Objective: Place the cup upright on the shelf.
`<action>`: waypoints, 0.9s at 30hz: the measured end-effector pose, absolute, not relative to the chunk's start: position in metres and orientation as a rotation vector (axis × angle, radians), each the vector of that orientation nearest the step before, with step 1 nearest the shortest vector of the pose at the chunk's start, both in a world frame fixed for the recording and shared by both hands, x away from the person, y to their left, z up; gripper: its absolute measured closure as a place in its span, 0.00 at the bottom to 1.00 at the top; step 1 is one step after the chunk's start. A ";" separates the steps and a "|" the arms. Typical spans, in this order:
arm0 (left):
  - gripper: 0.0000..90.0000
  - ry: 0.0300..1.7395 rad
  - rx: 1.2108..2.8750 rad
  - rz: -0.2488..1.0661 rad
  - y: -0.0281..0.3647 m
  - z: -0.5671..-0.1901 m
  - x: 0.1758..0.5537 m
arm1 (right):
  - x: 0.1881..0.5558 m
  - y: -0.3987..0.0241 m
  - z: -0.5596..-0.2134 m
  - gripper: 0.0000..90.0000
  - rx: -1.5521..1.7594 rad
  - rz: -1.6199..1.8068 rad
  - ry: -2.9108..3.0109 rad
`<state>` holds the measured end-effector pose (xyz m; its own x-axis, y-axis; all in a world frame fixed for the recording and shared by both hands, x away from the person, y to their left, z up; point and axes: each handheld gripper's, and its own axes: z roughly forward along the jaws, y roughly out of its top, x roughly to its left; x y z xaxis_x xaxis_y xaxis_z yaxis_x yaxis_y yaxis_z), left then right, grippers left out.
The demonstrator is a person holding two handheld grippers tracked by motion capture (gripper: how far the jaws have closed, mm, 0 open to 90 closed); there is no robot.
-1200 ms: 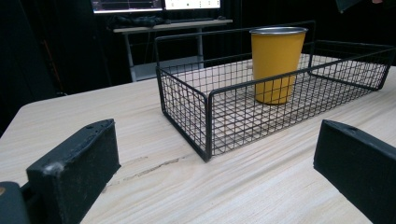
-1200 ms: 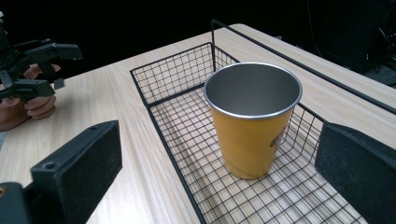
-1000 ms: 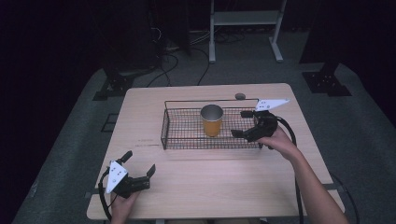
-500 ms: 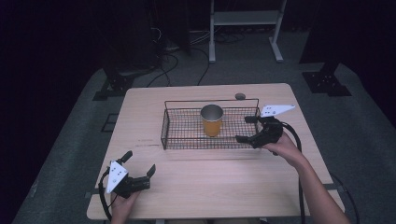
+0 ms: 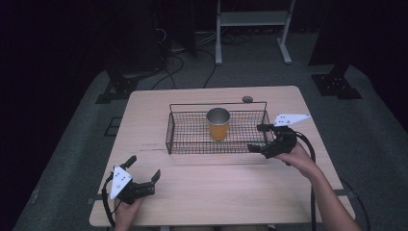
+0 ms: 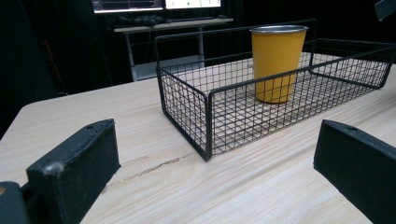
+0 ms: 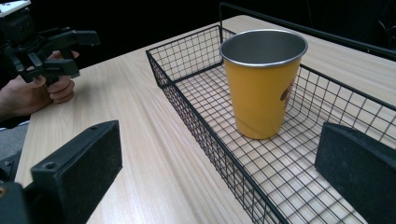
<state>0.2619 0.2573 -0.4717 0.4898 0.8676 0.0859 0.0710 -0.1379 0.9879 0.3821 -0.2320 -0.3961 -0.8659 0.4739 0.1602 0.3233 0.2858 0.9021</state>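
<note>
From the high view, the yellow metal cup [image 5: 219, 124] stands upright inside the black wire basket [image 5: 192, 142] on the pale wooden table [image 5: 216, 187]. The right gripper [image 5: 262, 137], jaws apart, sits at the basket's right end. The left gripper [image 5: 143, 169] rests near the table's front edge, jaws spread. In the left gripper view, the cup [image 6: 278, 63] stands in the basket [image 6: 205, 112] ahead, well apart. In the right gripper view, the cup [image 7: 261, 79] stands near, between the parted jaws.

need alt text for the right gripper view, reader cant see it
A yellow cup with a metal rim stands upright in a black wire basket on a light wooden table. The right gripper's two black jaws stand wide apart in the foreground, empty, and the left gripper shows at the far left.
</note>
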 end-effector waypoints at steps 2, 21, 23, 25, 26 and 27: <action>0.00 0.839 1.566 0.851 0.257 -0.472 0.262 | 0.380 -0.234 -0.397 0.00 0.754 1.640 2.399; 0.00 0.839 1.569 0.856 0.257 -0.472 0.262 | 0.359 -0.249 -0.409 0.00 0.783 1.643 2.375; 0.00 0.839 1.570 0.856 0.257 -0.472 0.262 | 0.357 -0.251 -0.410 0.00 0.793 1.634 2.380; 0.00 0.839 1.570 0.857 0.257 -0.472 0.262 | 0.354 -0.253 -0.412 0.00 0.793 1.646 2.363; 0.00 0.839 1.570 0.857 0.257 -0.472 0.262 | 0.354 -0.253 -0.412 0.00 0.793 1.646 2.363; 0.00 0.839 1.570 0.857 0.257 -0.472 0.262 | 0.352 -0.255 -0.413 0.00 0.799 1.647 2.359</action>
